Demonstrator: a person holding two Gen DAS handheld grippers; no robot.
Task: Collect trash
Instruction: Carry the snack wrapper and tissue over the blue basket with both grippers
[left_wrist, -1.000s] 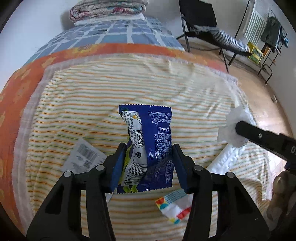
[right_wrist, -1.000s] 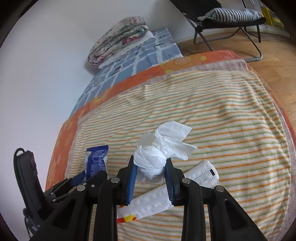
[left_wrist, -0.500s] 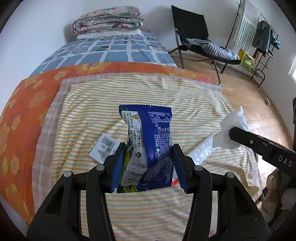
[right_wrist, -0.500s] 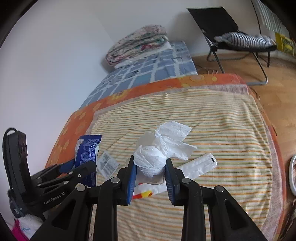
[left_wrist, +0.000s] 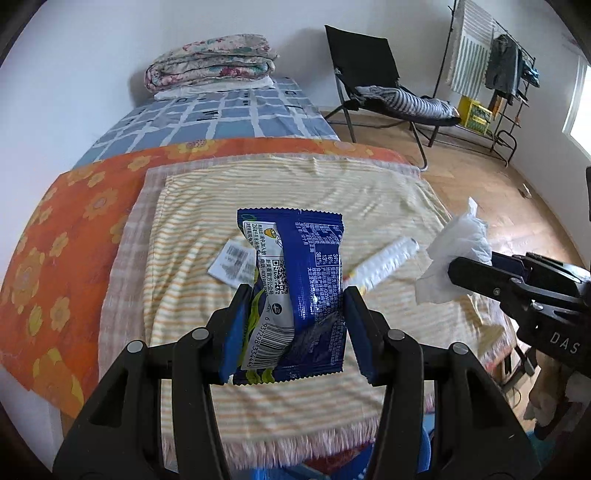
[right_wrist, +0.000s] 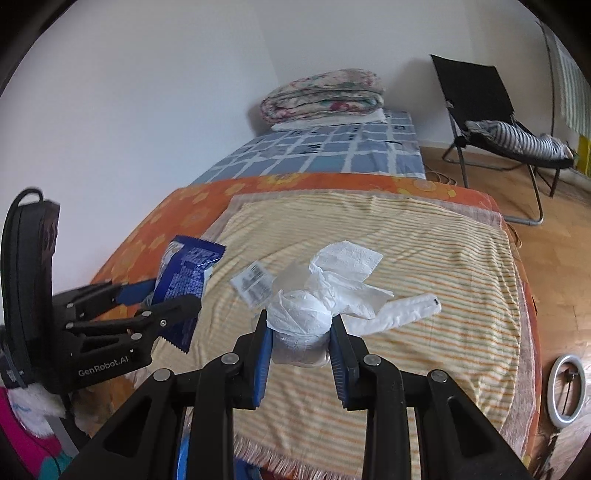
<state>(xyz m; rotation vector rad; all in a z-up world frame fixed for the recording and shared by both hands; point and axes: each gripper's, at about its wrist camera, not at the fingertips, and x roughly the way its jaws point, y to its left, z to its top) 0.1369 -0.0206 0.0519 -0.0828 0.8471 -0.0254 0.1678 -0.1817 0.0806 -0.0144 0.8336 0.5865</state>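
Observation:
My left gripper (left_wrist: 295, 325) is shut on a blue snack wrapper (left_wrist: 303, 280), held upright above the striped towel (left_wrist: 332, 184). That wrapper (right_wrist: 188, 269) and the left gripper (right_wrist: 159, 306) also show at the left of the right wrist view. My right gripper (right_wrist: 299, 332) is shut on a crumpled white tissue (right_wrist: 314, 306), lifted off the bed; the tissue (left_wrist: 454, 254) and right gripper (left_wrist: 465, 269) appear at the right of the left wrist view. A white barcode label (left_wrist: 231, 264) (right_wrist: 253, 282) and a long white wrapper (left_wrist: 384, 264) (right_wrist: 399, 314) lie on the towel.
The towel covers an orange flowered blanket (left_wrist: 55, 240) on a bed with a blue checked sheet (left_wrist: 221, 122) and a folded quilt (left_wrist: 210, 61). A black folding chair (left_wrist: 369, 74) and a clothes rack (left_wrist: 495, 70) stand on the wooden floor. A white ring (right_wrist: 567, 391) lies by the bed.
Both grippers have risen and pulled back from the bed with their loads still held. The towel now looks smaller and its fringed near edge has come into view.

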